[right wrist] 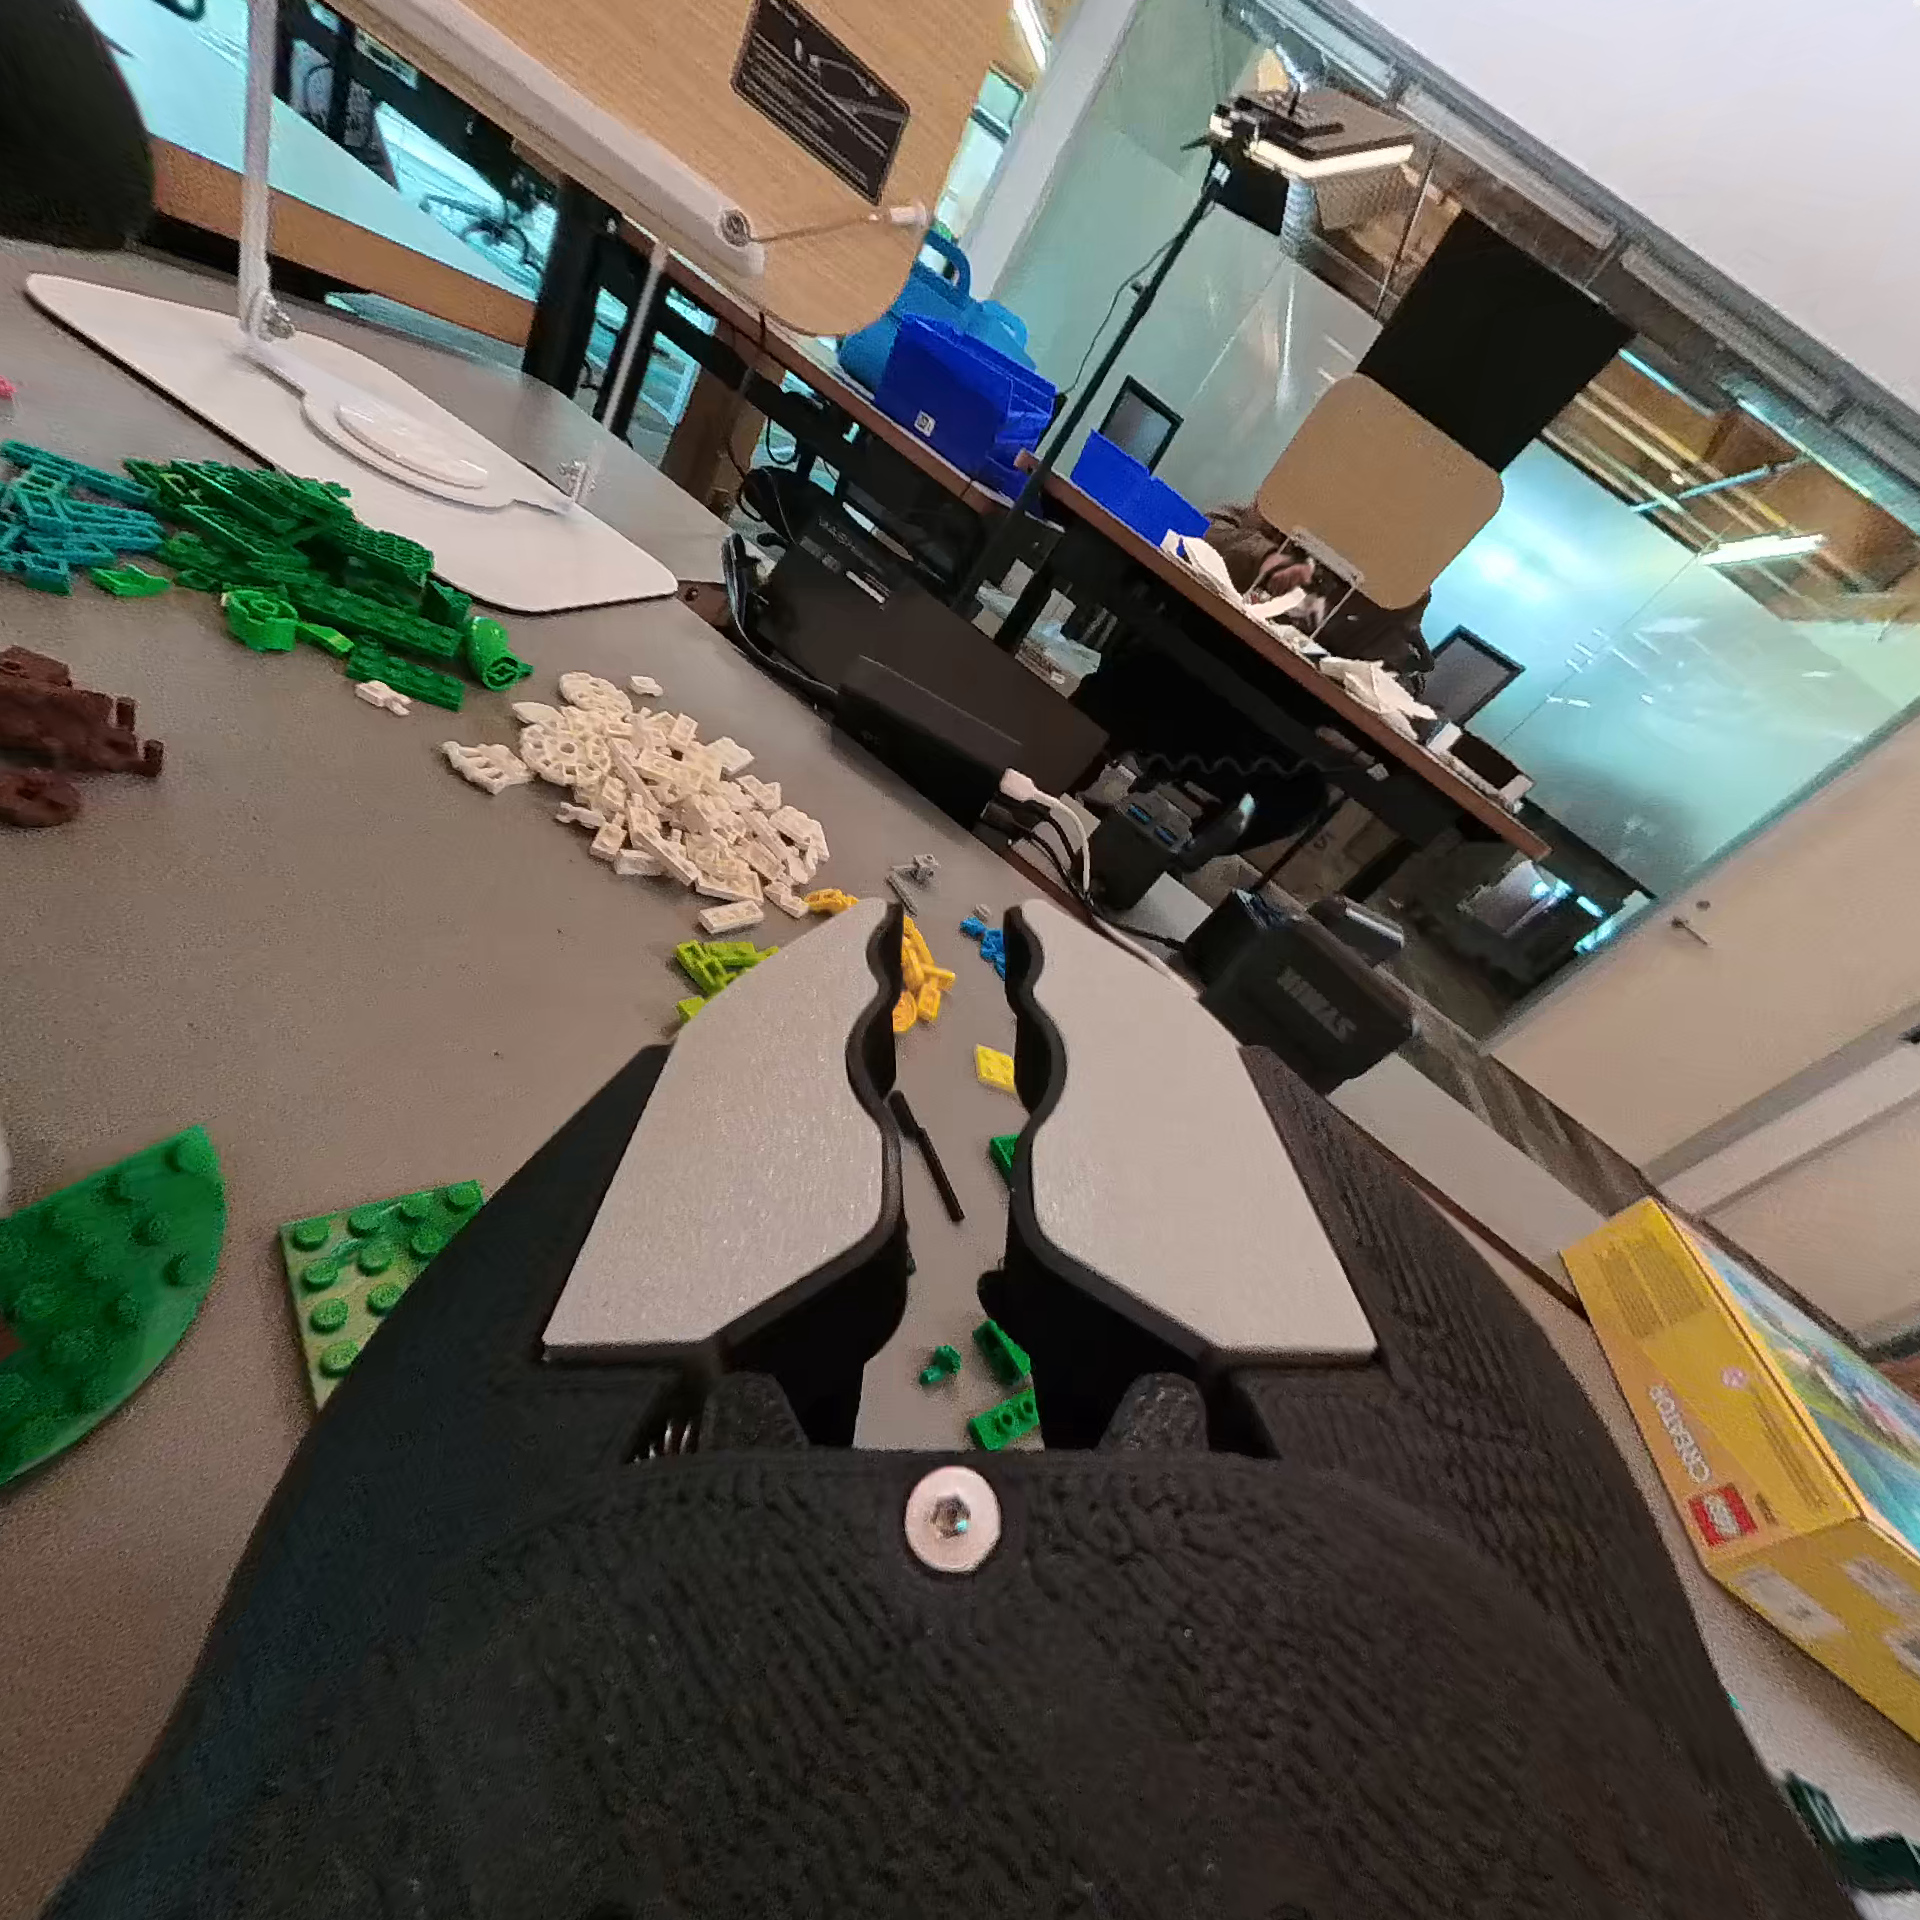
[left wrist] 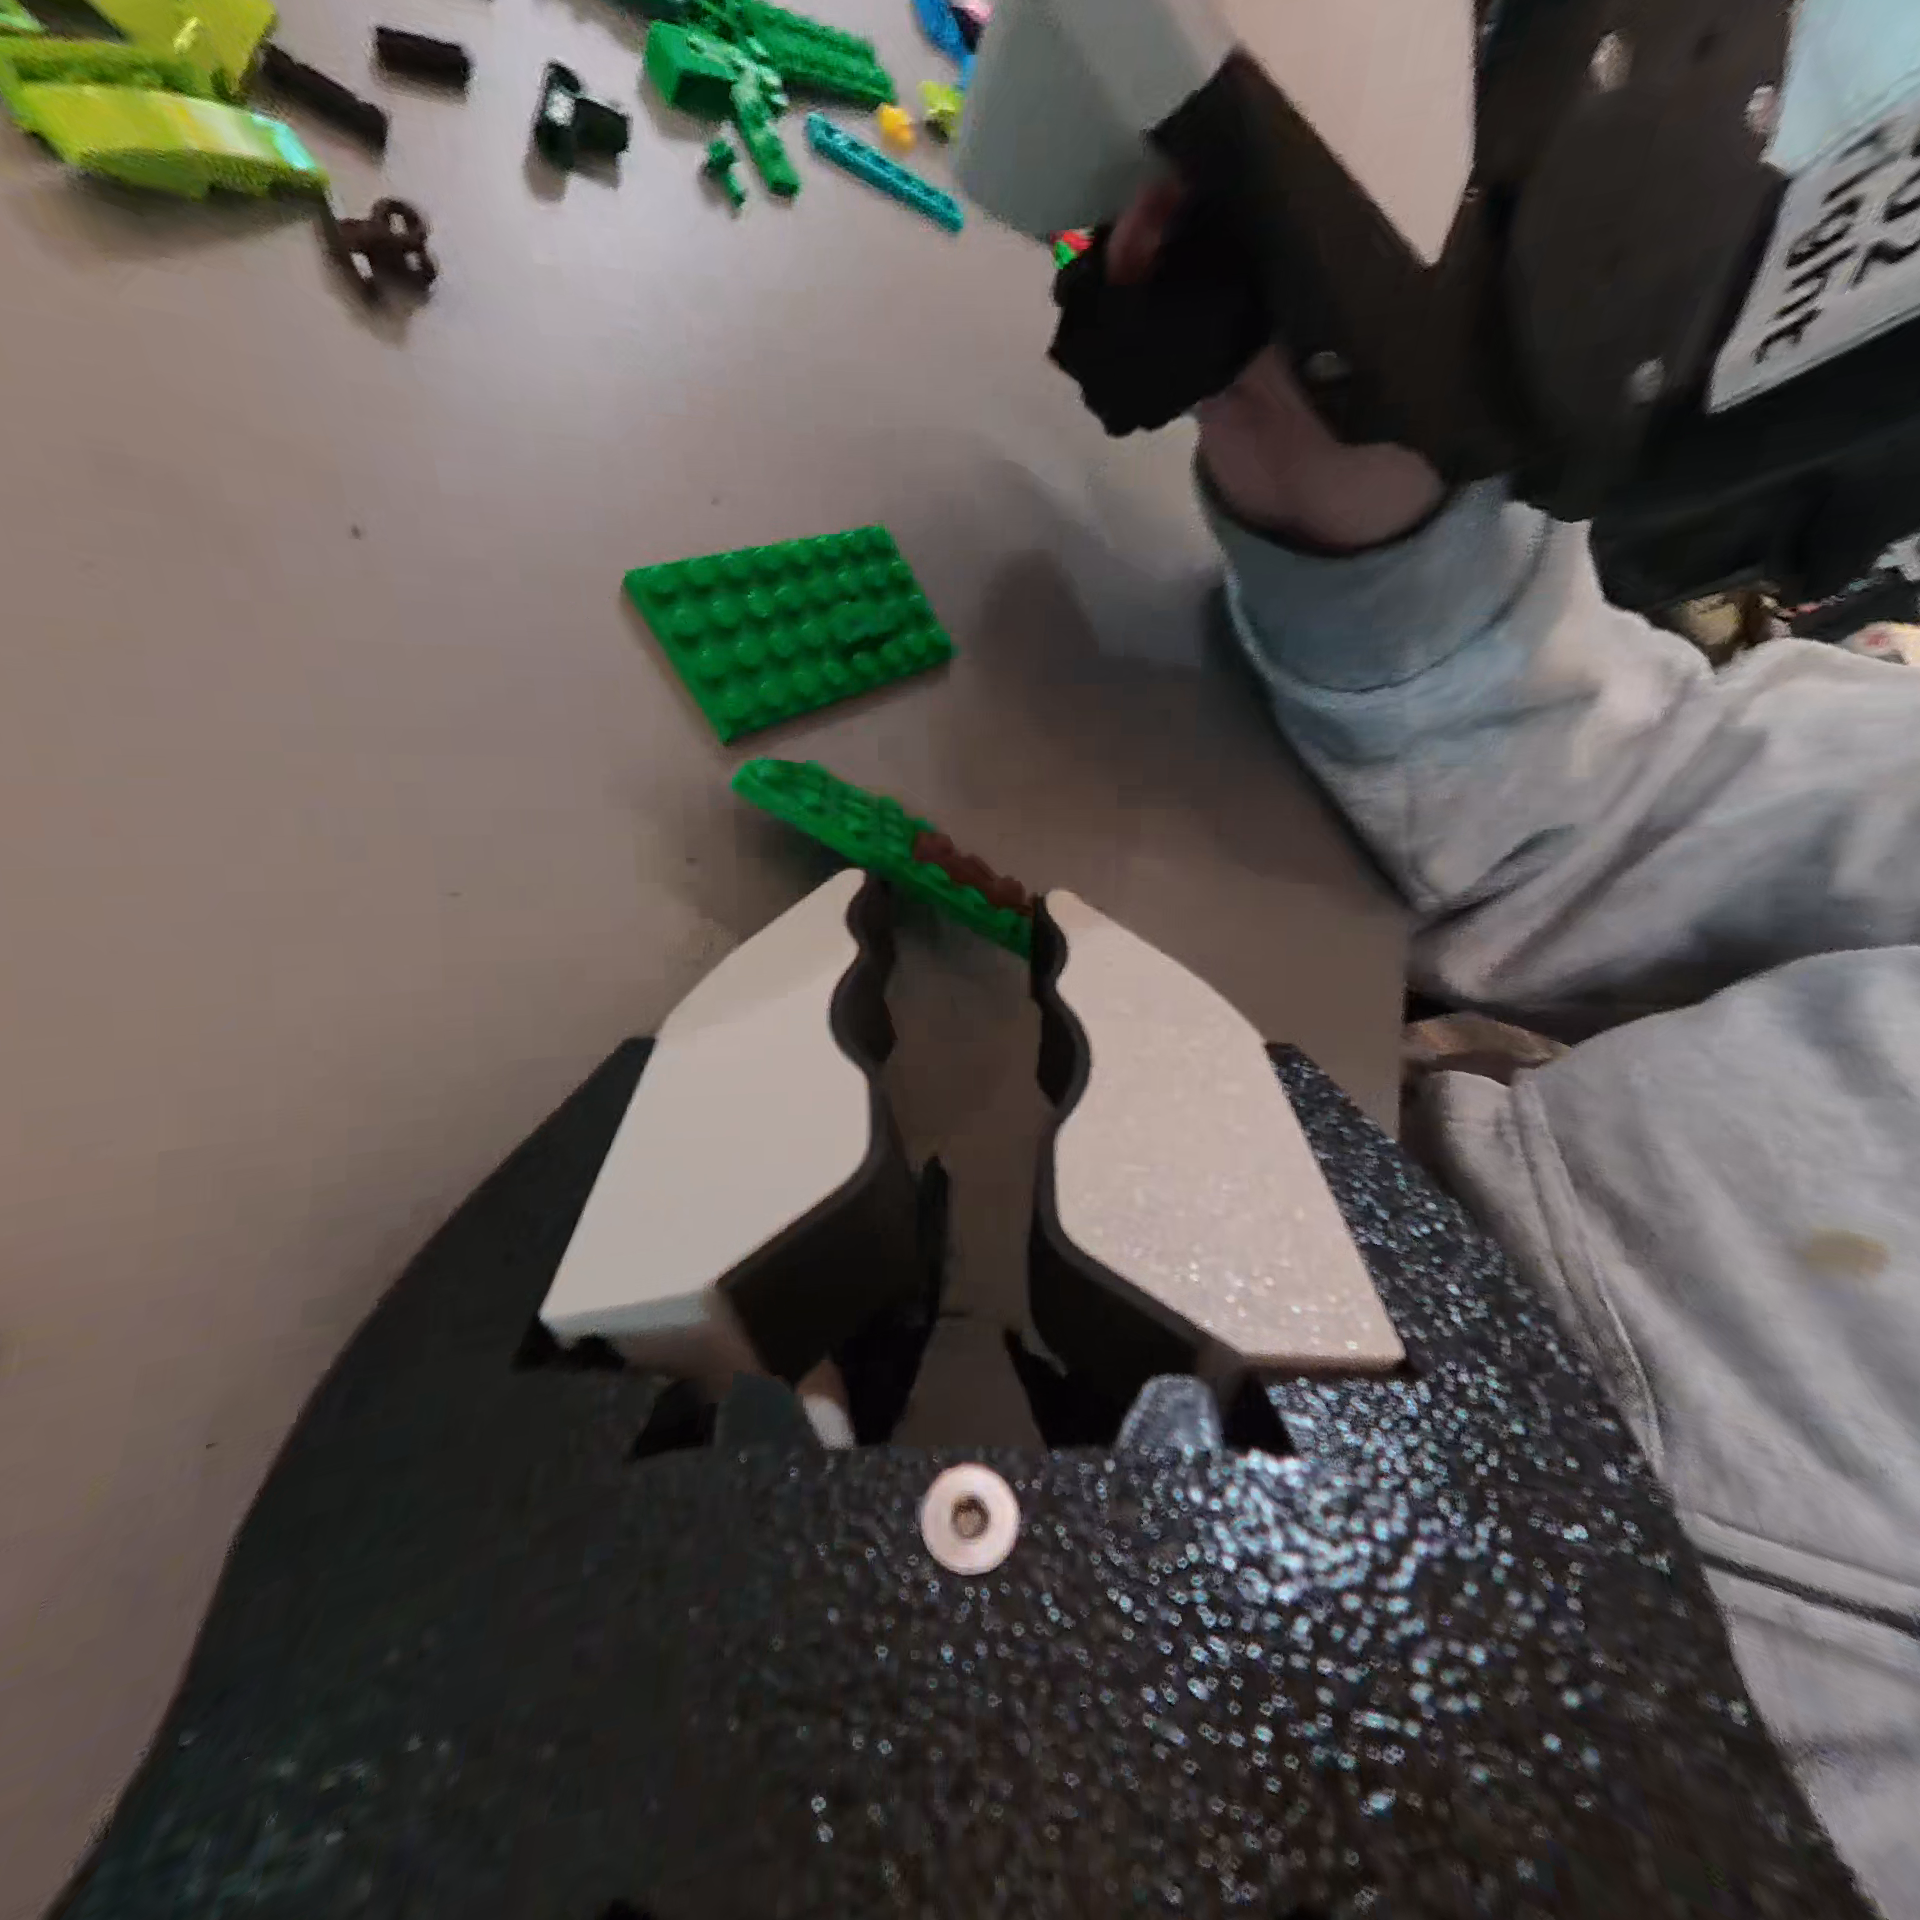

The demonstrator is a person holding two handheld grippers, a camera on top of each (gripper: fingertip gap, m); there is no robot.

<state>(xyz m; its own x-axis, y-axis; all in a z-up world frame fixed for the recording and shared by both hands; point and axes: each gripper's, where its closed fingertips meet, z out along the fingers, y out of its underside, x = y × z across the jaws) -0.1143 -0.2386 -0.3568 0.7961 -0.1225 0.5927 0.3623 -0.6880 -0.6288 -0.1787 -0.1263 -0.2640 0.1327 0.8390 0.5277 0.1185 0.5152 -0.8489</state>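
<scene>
- Grey tabletop [left wrist: 312, 623] is filling the left wrist view: the left gripper [left wrist: 951, 914] is standing partly open, a tilted green plate [left wrist: 873, 842] bearing a brown strip [left wrist: 971, 868] lying at its fingertips, touching the right pad at most. It looks unclamped and could slip off. A larger green plate [left wrist: 790, 629] is lying just beyond.
- Right wrist view: the right gripper [right wrist: 951, 935] is hovering partly open and empty over yellow pieces [right wrist: 920, 982], white pieces [right wrist: 665, 790] beyond.

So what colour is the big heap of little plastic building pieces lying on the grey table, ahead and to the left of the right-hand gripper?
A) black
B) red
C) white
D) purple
C: the heap of small plastic pieces on the grey table, left of the right gripper, is white.
</scene>
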